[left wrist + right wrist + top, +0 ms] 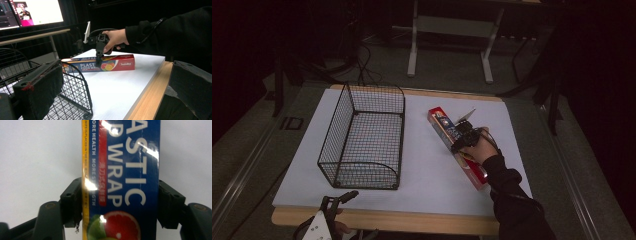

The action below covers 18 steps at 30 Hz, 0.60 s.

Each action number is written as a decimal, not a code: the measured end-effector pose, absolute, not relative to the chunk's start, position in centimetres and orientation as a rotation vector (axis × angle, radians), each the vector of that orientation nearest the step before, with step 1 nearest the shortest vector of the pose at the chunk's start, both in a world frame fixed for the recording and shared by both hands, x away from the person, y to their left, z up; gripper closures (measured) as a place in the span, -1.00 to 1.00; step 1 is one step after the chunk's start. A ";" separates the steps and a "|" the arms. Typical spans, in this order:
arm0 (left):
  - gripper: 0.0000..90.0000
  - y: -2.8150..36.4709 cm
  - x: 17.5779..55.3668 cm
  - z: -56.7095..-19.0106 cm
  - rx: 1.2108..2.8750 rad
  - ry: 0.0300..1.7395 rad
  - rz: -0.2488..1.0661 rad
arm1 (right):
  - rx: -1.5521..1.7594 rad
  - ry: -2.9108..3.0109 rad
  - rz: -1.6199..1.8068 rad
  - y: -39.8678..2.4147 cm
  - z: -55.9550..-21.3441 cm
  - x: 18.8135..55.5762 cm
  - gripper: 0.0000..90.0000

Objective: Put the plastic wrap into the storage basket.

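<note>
Both pads of the right claw (120,206) clamp the plastic wrap box (122,180) mid-length; lift level, then carry left toward the wire basket (362,140). Left claw (112,87) idle, released.

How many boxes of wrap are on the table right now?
1. The wrap box lies on the white sheet right of the wire basket, between the right tongs. The basket looks empty.

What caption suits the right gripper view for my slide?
Right gripper closing its jaws around the plastic wrap box lying on the white table.
</note>
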<state>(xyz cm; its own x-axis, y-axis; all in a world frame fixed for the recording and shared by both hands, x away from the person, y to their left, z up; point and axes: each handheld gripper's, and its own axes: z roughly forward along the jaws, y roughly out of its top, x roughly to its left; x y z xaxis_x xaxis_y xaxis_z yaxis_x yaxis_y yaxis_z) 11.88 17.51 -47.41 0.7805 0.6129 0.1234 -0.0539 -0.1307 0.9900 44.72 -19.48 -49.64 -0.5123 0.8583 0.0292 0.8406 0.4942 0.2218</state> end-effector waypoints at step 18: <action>-1.00 17.5 12.0 -47.5 1.617 0.454 0.607 | 1.516 2.624 0.162 -18.2 -49.5 45.4 -0.12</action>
<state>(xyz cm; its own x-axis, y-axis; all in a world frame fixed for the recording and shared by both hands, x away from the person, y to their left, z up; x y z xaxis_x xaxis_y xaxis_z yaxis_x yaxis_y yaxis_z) 11.95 17.48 -47.46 0.7814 0.6115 0.1245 -0.0523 -0.1346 0.9895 45.38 -18.21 -49.53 -0.4967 0.8670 -0.0388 0.8557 0.4967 0.1452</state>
